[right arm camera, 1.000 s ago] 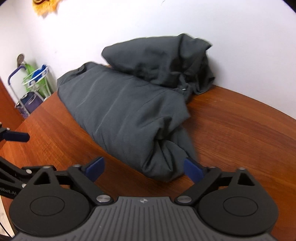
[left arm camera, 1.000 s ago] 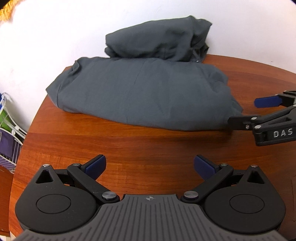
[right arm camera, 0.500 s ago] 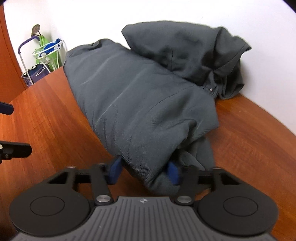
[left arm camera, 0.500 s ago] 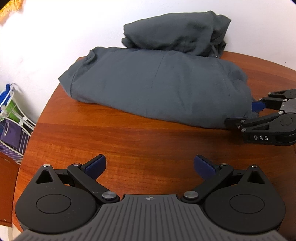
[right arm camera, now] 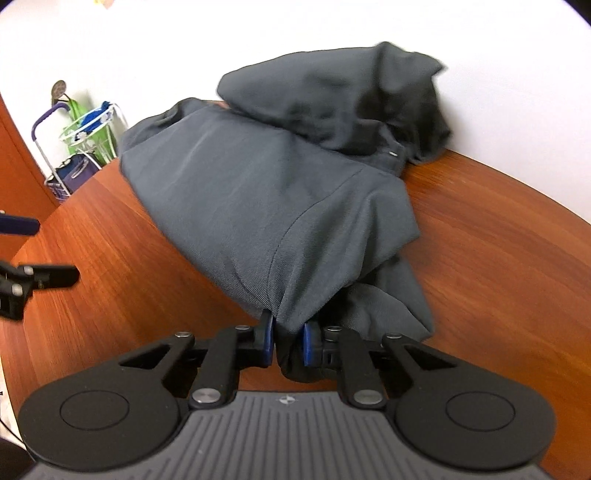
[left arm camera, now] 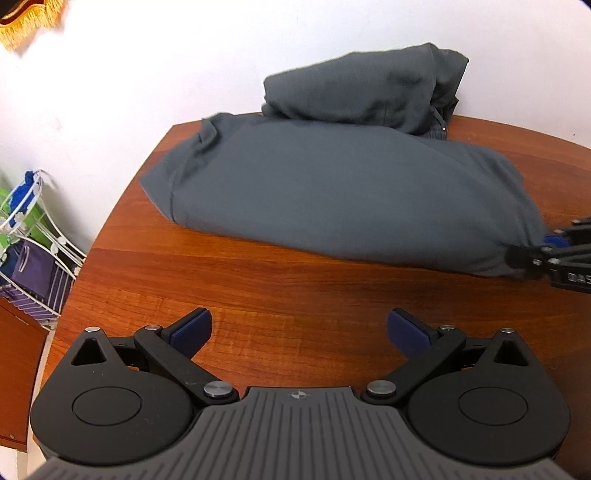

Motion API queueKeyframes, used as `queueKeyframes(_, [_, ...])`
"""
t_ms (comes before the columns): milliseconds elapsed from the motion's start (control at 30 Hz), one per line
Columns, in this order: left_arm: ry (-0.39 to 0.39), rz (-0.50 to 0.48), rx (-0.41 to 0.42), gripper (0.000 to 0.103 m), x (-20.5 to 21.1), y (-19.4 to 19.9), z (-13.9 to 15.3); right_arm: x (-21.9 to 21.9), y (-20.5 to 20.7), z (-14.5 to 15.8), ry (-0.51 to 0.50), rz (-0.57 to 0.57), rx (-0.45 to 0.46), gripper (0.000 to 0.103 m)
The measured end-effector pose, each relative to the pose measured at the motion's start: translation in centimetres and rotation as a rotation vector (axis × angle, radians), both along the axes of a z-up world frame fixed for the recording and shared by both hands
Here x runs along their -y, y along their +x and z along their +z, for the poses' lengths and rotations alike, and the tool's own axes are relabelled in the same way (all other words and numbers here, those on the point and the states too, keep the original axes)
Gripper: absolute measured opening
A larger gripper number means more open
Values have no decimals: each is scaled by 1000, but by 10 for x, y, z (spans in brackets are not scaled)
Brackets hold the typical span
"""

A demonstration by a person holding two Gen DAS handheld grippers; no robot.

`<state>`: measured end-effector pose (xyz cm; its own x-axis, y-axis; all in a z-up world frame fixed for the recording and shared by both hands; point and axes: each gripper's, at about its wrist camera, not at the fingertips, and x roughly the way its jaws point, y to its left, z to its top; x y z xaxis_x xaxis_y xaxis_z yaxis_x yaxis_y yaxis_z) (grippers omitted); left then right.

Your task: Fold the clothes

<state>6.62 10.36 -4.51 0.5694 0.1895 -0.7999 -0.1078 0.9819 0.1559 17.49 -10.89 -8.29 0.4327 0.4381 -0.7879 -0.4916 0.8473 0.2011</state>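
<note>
A large dark grey garment (left arm camera: pixel 332 192) lies across the brown wooden table (left arm camera: pixel 295 288), roughly folded into a long bundle. A second grey bundle (left arm camera: pixel 362 92) rests on its far edge against the wall. In the right wrist view my right gripper (right arm camera: pixel 288 339) has its jaws closing on the near corner of the grey garment (right arm camera: pixel 258 206), and the blue pads pinch the cloth between them. The left wrist view shows that gripper (left arm camera: pixel 546 251) at the garment's right end. My left gripper (left arm camera: pixel 299 330) stands open over bare wood in front of the garment, holding nothing.
A white wire rack (left arm camera: pixel 33 258) with purple, green and blue items stands on the floor left of the table. The white wall (left arm camera: pixel 147 74) runs right behind the clothes. A gold fringe (left arm camera: pixel 26 29) hangs at the top left. Bare wood lies to the right of the garment (right arm camera: pixel 498 258).
My right gripper went from wide open short of the garment to pinching its near corner. The left gripper stayed open, and its view has swung a little left.
</note>
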Motion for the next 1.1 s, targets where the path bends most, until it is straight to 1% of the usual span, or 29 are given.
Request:
queueKeyframes(233, [3, -13, 31, 102, 2, -15, -3, 69, -49, 7, -54, -88, -40, 17])
queueKeyframes(267, [5, -23, 35, 102, 2, -18, -4, 84, -60, 8, -65, -109, -55, 17])
queueKeyframes(333, [12, -49, 31, 102, 4, -25, -7, 100, -73, 9, -77, -132, -66, 17])
queueKeyframes(433, [12, -91, 18, 102, 7, -36, -12, 132, -102, 14, -109, -183, -81, 17])
queueKeyframes(467, [11, -107, 12, 102, 9, -40, -13, 137, -107, 14, -113, -190, -82, 17])
queueKeyframes(667, [21, -236, -28, 102, 28, -58, -20, 191, -162, 12, -160, -291, -112, 17])
queueKeyframes(867, [12, -375, -35, 102, 63, -69, -21, 236, -215, 8, -206, -391, -156, 18])
queueKeyframes(1000, [9, -471, -16, 102, 94, -77, -23, 260, -235, 9, -218, -414, -176, 18])
queueKeyframes(1100, [20, -532, -14, 102, 121, -82, -25, 274, -241, 9, -228, -413, -184, 18])
